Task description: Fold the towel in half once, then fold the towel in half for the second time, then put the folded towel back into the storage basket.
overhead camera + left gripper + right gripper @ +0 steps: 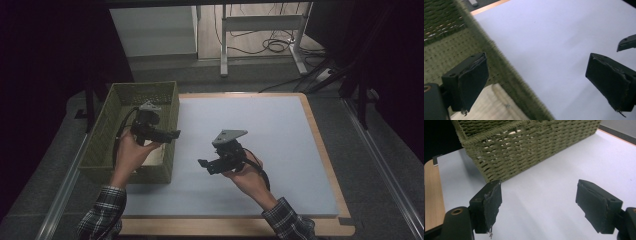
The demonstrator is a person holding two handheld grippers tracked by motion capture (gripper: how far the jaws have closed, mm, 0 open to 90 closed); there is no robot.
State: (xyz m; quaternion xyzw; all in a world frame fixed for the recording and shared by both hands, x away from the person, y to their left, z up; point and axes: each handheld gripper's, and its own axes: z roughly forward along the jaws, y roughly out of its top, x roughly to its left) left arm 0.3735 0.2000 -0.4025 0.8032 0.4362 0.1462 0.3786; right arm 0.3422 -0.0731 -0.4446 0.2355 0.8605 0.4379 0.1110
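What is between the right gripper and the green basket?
Nothing. In the right gripper view, bare white table top runs from the open right gripper to the basket.

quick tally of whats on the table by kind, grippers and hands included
green woven basket: 1
white mat: 1
black two-jaw grippers: 2, the left gripper over the basket's right wall and the right gripper over the mat, both open and holding nothing
hands: 2, left hand and right hand
total: 6
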